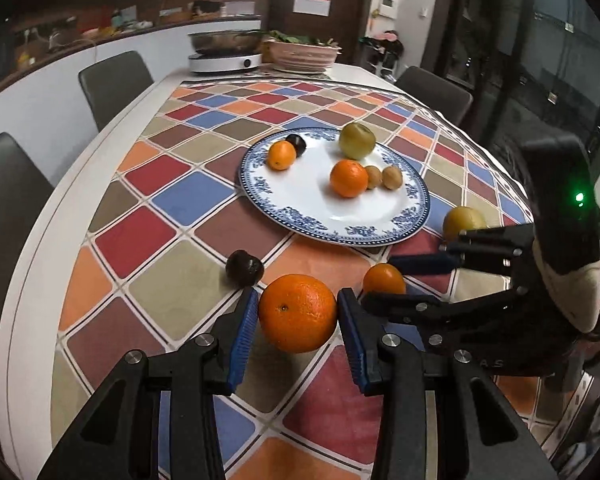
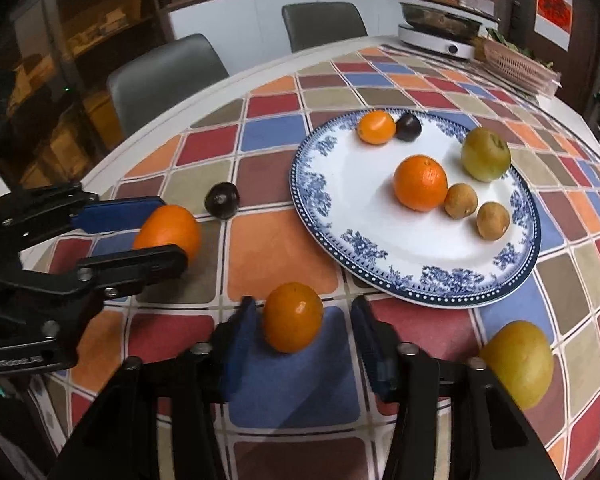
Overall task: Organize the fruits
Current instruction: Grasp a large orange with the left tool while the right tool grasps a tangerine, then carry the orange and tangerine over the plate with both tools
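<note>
- Chequered tablecloth [image 1: 172,196] in red, blue, orange and tan covers a white dining table [image 1: 32,264]; the cloth looks smooth, so round fruit could roll on it.
- Grey chairs [image 1: 114,80] stand along the far side, and an electric cooker [image 1: 224,62] with a pan and a pink basket [image 1: 300,54] of greens sit at the far end, well apart from the work.
- Near the middle lies a blue-rimmed plate [image 1: 300,200] holding 6 fruits: 2 oranges, 1 dark plum, 1 yellow-green fruit and 2 small brown ones.
- 4 fruits are off the plate, near its close edge: a large orange [image 1: 297,314], a small orange [image 2: 293,317], a dark plum [image 1: 244,269] and a yellow fruit [image 2: 516,364].
- The left gripper [image 1: 298,298] is clenched on the large orange, both blue pads pressing its sides at about the widest part.
- The right gripper [image 2: 304,306] straddles the small orange with its jaws released: a gap shows at each pad, wider on the right, and the fruit rests on the cloth.
- The step in hand is probably a double pick-up for the plate.
- To do it well, the right pads should centre on the fruit before closing, so it is not nudged away.
- Each orange should be set down on bare white plate, clear of the fruit already there, and released only once resting.
</note>
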A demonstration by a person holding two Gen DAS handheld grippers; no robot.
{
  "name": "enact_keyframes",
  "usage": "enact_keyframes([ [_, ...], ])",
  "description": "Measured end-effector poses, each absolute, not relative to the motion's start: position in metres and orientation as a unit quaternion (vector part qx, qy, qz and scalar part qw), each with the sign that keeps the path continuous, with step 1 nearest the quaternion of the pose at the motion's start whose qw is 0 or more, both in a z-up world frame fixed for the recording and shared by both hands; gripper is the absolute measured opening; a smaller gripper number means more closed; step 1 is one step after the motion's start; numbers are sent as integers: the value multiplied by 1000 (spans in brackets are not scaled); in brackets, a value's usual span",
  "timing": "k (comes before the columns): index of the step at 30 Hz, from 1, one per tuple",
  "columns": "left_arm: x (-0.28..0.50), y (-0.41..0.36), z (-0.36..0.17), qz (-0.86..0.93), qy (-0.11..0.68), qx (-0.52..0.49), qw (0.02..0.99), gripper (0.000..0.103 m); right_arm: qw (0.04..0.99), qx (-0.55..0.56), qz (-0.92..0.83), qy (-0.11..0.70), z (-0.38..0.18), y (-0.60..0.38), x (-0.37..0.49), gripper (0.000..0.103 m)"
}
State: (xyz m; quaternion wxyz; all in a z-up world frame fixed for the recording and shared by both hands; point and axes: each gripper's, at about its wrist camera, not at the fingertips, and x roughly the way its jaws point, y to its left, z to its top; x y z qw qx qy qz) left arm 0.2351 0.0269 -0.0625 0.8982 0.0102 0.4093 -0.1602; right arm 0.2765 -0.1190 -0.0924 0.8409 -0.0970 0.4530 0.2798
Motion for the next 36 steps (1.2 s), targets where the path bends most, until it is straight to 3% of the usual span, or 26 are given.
enact_keyframes([
  [6,233,26,-62,-155,412,7,898,40,837,-109,274,462,-97,-116,276,32],
  [24,212,16,-12,-154,361,9,920,40,879,-54,247,405,-35,-140,245,31],
  [36,241,-10,29,-176,320,29,931,40,906,-44,218,361,12,-170,261,31],
])
